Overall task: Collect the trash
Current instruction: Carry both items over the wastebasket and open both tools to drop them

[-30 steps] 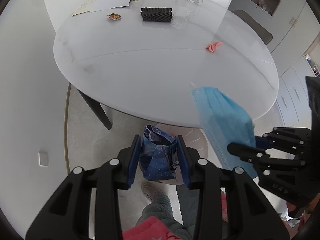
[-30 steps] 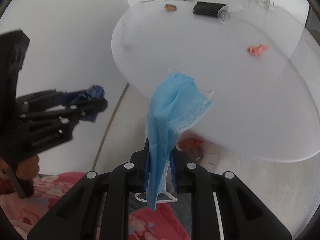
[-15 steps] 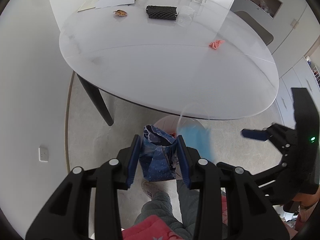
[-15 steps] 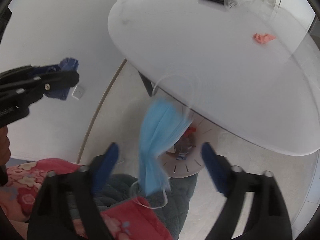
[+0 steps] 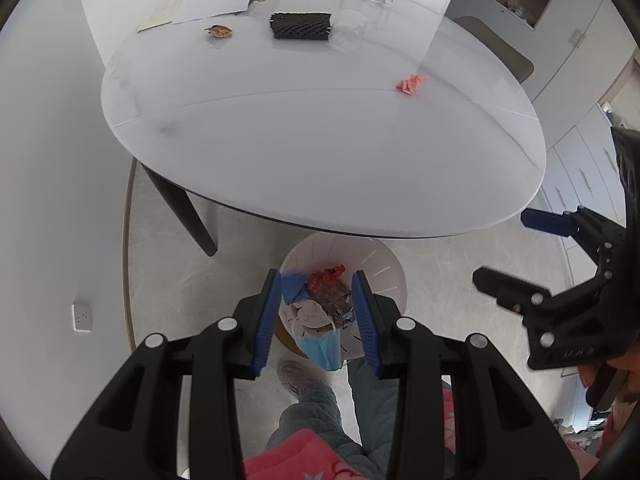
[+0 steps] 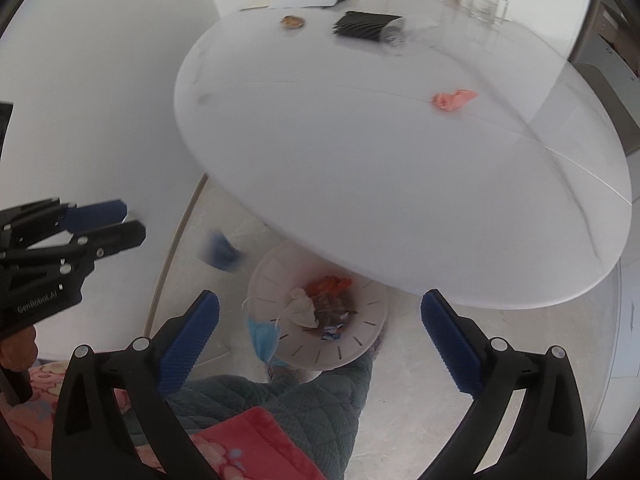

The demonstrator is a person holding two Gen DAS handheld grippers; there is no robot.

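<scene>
The blue face mask [image 5: 320, 350] [image 6: 262, 338] hangs over the near rim of the white waste bin [image 5: 384, 264] [image 6: 360, 344], partly inside and partly down its outer wall, touched by neither gripper. The bin stands on the floor under the near edge of the white oval table [image 5: 320, 140] [image 6: 400, 180] and holds red, brown and pale crumpled scraps. A small dark-blue wrapper [image 5: 294, 286] [image 6: 220, 252] shows blurred by the bin's left rim; in the right wrist view it is clear of your left fingertips, and whether it has landed cannot be told. Your right gripper [image 6: 320, 300] [image 5: 504, 248] hangs above the bin with its jaws opening, the blue pads wide apart and nothing between them. Your left gripper [image 5: 316, 280] [image 6: 132, 220] also points down at the bin, its fingers apart and pinching nothing; the bin's contents show through the gap. On the table, well away from both grippers, lie a pink crumpled scrap [image 5: 412, 83] [image 6: 454, 101] near the right edge and an orange-brown scrap [image 5: 218, 32] [image 6: 292, 22] near the far left. A black ribbed pouch [image 5: 300, 26] [image 6: 366, 26] lies beside the orange-brown scrap. Below the grippers, your leg in grey quilted trousers [image 5: 320, 412] [image 6: 312, 400] stands just beside the bin.
</scene>
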